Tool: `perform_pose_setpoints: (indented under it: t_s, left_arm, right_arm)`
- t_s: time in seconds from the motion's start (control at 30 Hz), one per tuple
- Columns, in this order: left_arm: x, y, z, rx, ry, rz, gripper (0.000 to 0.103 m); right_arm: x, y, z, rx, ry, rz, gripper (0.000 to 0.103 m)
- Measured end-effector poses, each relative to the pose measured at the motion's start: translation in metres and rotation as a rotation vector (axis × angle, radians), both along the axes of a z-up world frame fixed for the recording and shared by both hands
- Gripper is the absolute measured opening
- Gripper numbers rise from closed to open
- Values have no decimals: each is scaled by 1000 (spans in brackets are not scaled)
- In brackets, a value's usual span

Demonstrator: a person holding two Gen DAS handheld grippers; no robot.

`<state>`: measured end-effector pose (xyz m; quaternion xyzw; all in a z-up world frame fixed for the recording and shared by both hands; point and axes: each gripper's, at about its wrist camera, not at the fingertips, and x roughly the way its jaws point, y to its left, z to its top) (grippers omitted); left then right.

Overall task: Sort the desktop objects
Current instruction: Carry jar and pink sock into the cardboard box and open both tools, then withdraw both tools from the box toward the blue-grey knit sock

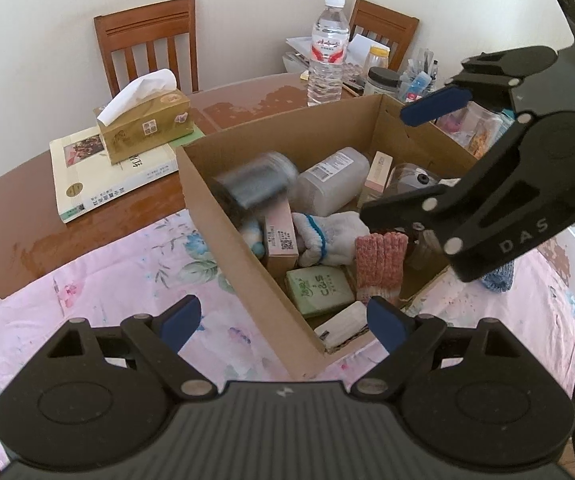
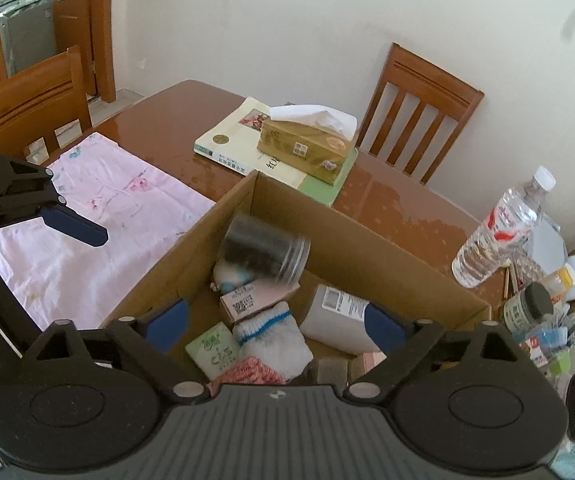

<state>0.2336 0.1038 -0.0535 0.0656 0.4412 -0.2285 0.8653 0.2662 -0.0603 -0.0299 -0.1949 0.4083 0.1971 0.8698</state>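
Note:
An open cardboard box (image 1: 243, 268) (image 2: 191, 248) sits on the table, partly on a pink floral cloth (image 1: 119, 280) (image 2: 99, 216). A dark jar (image 1: 255, 188) (image 2: 265, 248) lies blurred on its side at the box's far left corner, held by nothing. The box also holds a clear plastic bottle (image 1: 331, 180) (image 2: 335, 316), a white glove (image 1: 323, 236) (image 2: 275, 336), a pink knitted glove (image 1: 379, 268), a green tissue pack (image 1: 319, 286) (image 2: 213, 350) and a pink carton (image 1: 281, 240) (image 2: 255, 296). My left gripper (image 1: 283, 320) is open at the box's near corner. My right gripper (image 2: 275, 328) (image 1: 387, 166) hangs open and empty over the box.
A tissue box (image 1: 147, 124) (image 2: 307, 148) rests on a book (image 1: 107, 176) (image 2: 231, 140) beyond the box. A water bottle (image 1: 327, 52) (image 2: 499, 228), jars and stationery (image 1: 383, 80) (image 2: 527, 304) crowd the far side. Wooden chairs (image 1: 147, 40) (image 2: 419, 96) ring the table.

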Motion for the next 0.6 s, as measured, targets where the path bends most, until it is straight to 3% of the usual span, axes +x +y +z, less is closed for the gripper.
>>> perform_pose_setpoints:
  t_s: [0.6]
  left_arm:
    - [-21,-32,12,21,-20,-14,90]
  right_arm:
    - [-48,-54,-2,68,8,-137,103]
